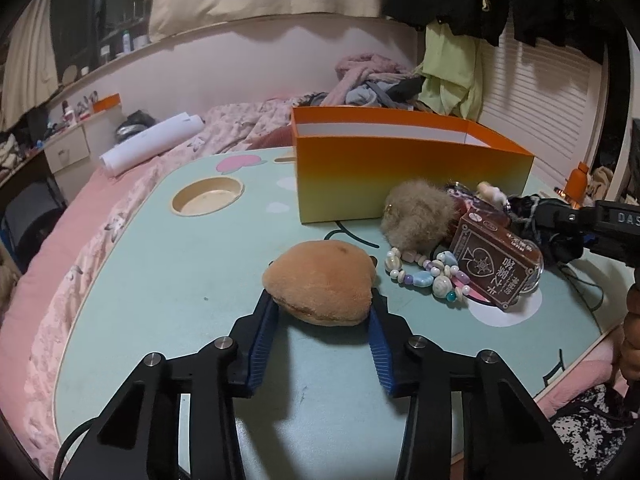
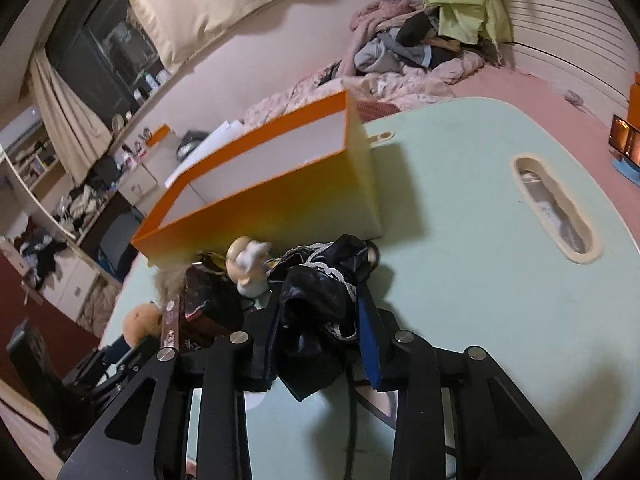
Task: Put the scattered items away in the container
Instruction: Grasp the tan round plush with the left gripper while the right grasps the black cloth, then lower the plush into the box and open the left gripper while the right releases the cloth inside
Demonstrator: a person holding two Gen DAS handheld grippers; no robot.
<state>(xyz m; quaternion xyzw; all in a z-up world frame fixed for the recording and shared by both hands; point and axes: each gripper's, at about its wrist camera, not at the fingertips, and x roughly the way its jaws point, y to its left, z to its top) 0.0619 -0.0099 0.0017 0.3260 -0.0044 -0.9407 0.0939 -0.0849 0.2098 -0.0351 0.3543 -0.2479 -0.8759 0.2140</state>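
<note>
We have both tools loaded and nothing boxed as yet, as far as we can see. Our left gripper has its blue pads pressed on either side of the brown plush toy, which sits just ahead of the fingertips and rests on the green table. Our right gripper is clamped on a bundle of black cloth with lace trim, which bulges up between its fingers and hangs below them.

The orange box stands ahead of the left tool and a little to its right, open at the top. Its white inner walls show, but the floor is hidden from both cameras, so we cannot tell if anything lies in it. From the right tool it sits ahead and to the left, just past the pile.

Still loose on the table, ahead and to the right of the left tool, are the grey furry ball, the bead string, the brown card pack and a small pale figure; from the right tool these crowd just ahead and to the left of the fingers.

We judge the job to be at an early stage: two things are gripped, neither yet lifted clear to the box, and at least four more wait beside it
</note>
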